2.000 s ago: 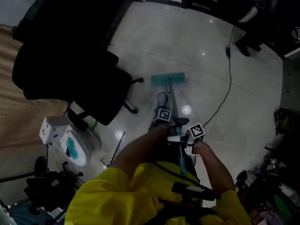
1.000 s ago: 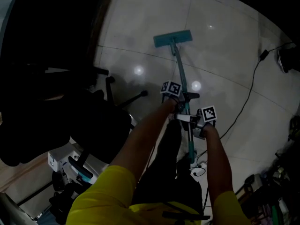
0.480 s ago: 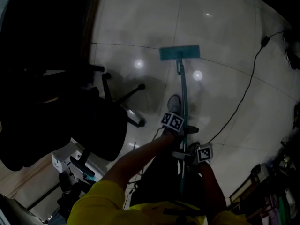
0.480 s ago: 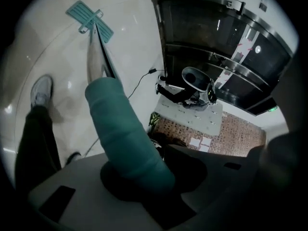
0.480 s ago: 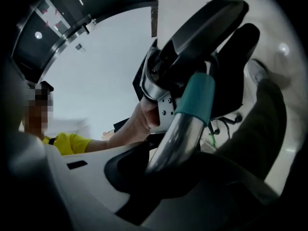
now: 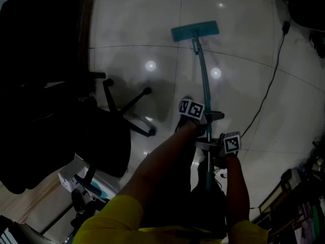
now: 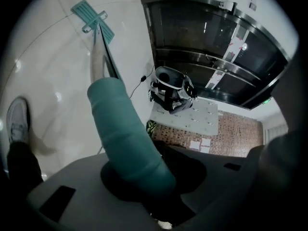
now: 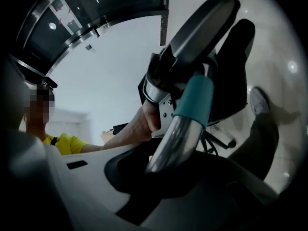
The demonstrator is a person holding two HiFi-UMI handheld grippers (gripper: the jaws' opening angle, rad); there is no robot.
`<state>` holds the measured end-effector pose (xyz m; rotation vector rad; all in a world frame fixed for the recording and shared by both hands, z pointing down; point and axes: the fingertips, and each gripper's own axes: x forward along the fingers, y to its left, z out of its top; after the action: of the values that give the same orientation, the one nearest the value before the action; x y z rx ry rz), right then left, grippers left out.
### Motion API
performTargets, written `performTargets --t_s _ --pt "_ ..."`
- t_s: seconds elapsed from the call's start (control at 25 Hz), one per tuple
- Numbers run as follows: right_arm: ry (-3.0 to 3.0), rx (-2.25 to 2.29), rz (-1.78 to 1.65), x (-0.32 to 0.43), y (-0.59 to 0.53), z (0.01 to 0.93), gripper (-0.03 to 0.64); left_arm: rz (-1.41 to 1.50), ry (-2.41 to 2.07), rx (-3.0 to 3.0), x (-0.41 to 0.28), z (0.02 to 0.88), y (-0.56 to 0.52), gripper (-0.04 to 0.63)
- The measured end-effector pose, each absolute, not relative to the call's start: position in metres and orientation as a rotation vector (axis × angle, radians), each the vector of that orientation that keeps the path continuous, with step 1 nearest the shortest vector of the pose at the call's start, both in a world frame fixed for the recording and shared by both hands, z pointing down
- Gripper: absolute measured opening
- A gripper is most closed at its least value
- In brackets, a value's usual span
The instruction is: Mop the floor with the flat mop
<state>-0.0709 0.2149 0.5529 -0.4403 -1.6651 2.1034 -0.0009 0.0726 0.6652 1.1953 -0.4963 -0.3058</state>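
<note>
A mopping stroke appears to be in hand: the left gripper clamps the teal grip sleeve of the flat mop, and the right gripper clamps its chrome pole. The slim teal mop head lies flat on the glossy floor at 12 o'clock. Next, draw it evenly, keeping it flat.

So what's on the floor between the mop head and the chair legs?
Nothing but bare glossy floor with one light reflection. The head view shows that stretch between the mop head and the chair legs.
</note>
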Motion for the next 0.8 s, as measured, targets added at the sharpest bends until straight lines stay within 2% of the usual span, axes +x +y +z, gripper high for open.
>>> performTargets --t_s 0.2,0.36,0.52,0.68,0.8 --pt "-1.754 -0.414 2.072 -0.124 0.149 0.591 0.074 -0.197 -0.425 1.301 -0.047 0.692 0.004 0.152" --pt "-1.736 -0.415 2.225 -0.143 0.159 0.570 0.071 -0.177 -0.456 1.304 -0.059 0.684 0.014 0.147" --pt "-1.604 -0.339 2.361 -0.090 0.232 0.521 0.064 -0.113 -0.388 1.238 0.005 0.650 0.101 0.147" --pt "-1.497 -0.245 2.375 0.000 0.317 0.478 0.067 -0.140 -0.340 1.144 0.096 0.598 0.192 0.146" --pt "-1.588 -0.242 2.351 0.034 0.337 0.467 0.069 -0.130 -0.340 1.108 0.140 0.590 0.222 0.141"
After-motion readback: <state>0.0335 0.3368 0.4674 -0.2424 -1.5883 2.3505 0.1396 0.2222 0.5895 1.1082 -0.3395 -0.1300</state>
